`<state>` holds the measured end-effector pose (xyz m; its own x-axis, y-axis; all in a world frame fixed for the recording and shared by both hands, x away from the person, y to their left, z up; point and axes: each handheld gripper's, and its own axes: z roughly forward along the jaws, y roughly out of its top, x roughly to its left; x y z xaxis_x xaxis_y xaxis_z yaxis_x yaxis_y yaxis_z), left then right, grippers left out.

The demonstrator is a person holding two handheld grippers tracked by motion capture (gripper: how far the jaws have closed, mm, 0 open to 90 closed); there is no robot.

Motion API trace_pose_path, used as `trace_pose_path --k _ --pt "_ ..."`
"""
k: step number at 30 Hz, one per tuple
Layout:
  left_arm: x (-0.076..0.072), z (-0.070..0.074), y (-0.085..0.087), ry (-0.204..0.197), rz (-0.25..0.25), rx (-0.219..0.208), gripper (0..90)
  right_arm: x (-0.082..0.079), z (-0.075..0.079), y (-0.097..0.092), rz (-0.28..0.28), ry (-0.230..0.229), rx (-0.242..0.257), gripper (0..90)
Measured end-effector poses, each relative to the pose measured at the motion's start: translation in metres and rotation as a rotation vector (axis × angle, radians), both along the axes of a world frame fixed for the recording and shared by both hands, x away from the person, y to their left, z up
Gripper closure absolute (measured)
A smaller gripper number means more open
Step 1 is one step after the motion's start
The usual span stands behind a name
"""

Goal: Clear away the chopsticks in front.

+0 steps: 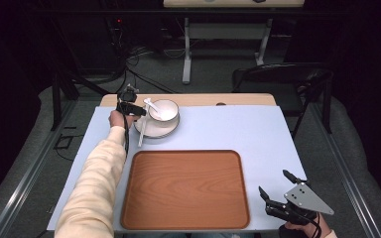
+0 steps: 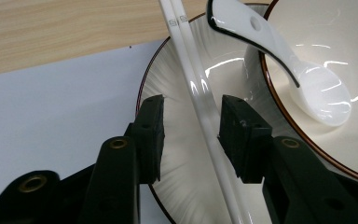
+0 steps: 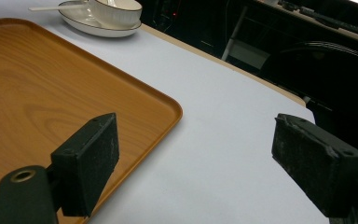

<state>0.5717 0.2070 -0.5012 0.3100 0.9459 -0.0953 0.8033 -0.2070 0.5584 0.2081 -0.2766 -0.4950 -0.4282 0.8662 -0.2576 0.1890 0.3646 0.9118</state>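
A pair of white chopsticks (image 2: pixel 200 98) lies across the left rim of a white ribbed plate (image 2: pixel 177 79) at the back left of the table. On that plate stands a white bowl (image 2: pixel 335 28) with a white spoon (image 2: pixel 307 79) resting in it. My left gripper (image 2: pixel 193 100) reaches over the plate with the chopsticks between its jaws. A gap shows beside the left pad, so the jaws stand open. In the high view the left gripper (image 1: pixel 138 112) sits just left of the bowl (image 1: pixel 163 111). My right gripper (image 1: pixel 273 181) hovers open and holds nothing at the table's front right.
A wooden tray (image 1: pixel 186 188) takes up the front middle of the light blue mat (image 1: pixel 228 129); its corner (image 3: pixel 158 107) lies left of my right gripper (image 3: pixel 193 126). A dark chair (image 1: pixel 283 79) stands behind the table's far right edge.
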Motion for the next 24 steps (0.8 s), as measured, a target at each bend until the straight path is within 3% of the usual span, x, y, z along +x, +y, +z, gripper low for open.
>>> trace_pose_path --k 11,14,24 --pt "0.004 -0.010 0.000 0.029 -0.004 -0.012 72.4 0.000 0.000 0.000 -0.004 0.001 0.000 14.3" --pt "0.005 -0.014 0.000 0.050 0.008 -0.011 74.9 0.000 0.000 0.000 -0.004 0.001 -0.001 14.3" --pt "0.005 -0.021 0.001 0.066 0.065 0.002 81.6 0.000 0.000 0.000 -0.007 0.001 -0.001 14.3"
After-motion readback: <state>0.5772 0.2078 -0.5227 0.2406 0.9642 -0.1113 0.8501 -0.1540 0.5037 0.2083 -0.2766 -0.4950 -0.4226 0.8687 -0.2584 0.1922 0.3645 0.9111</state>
